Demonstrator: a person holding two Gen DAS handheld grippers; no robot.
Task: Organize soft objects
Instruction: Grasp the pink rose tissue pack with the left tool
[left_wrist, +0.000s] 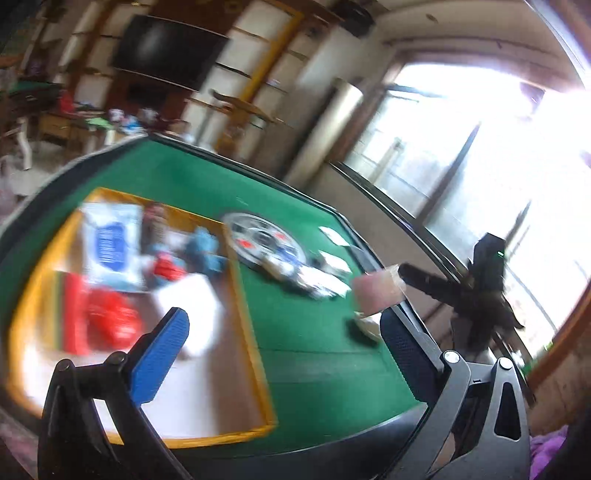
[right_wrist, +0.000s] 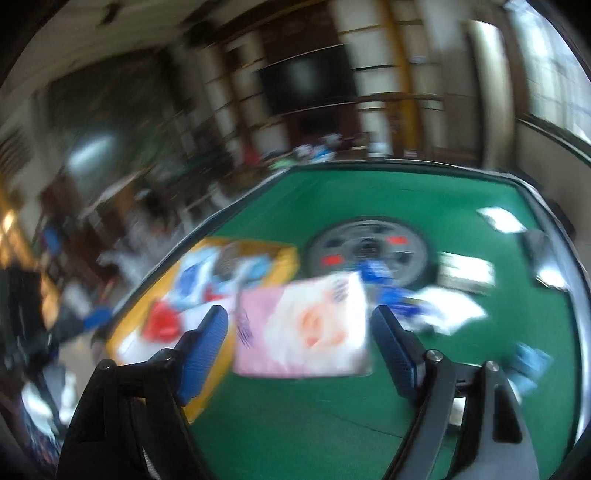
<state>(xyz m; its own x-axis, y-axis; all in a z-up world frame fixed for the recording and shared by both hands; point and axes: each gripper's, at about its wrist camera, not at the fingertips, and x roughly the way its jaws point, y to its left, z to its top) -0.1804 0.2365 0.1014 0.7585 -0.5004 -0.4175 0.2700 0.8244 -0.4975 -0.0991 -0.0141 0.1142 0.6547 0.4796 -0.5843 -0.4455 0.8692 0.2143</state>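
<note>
A pink and white soft pack (right_wrist: 314, 350) hangs above the green table (right_wrist: 295, 424), between the blue pads of my right gripper (right_wrist: 299, 326). Thin gaps seem to show at both pads, but blur hides whether they press. In the left wrist view the same pink pack (left_wrist: 376, 291) floats at the tip of the right gripper (left_wrist: 400, 280), to the right of the tray. My left gripper (left_wrist: 280, 350) stands wide open and empty over the near right part of the yellow-rimmed tray (left_wrist: 251, 332). A blue-white pack (left_wrist: 110, 243), a red pack (left_wrist: 114, 321) and a white pack (left_wrist: 195, 306) lie in the tray.
A round grey dial (left_wrist: 264, 238) sits in the table's middle. Loose white and blue packs (right_wrist: 447, 314) lie beside it, and papers (right_wrist: 498, 218) lie at the far right. The table's dark raised edge (left_wrist: 369, 236) runs along the window side. A purple cloth (left_wrist: 546, 450) shows at lower right.
</note>
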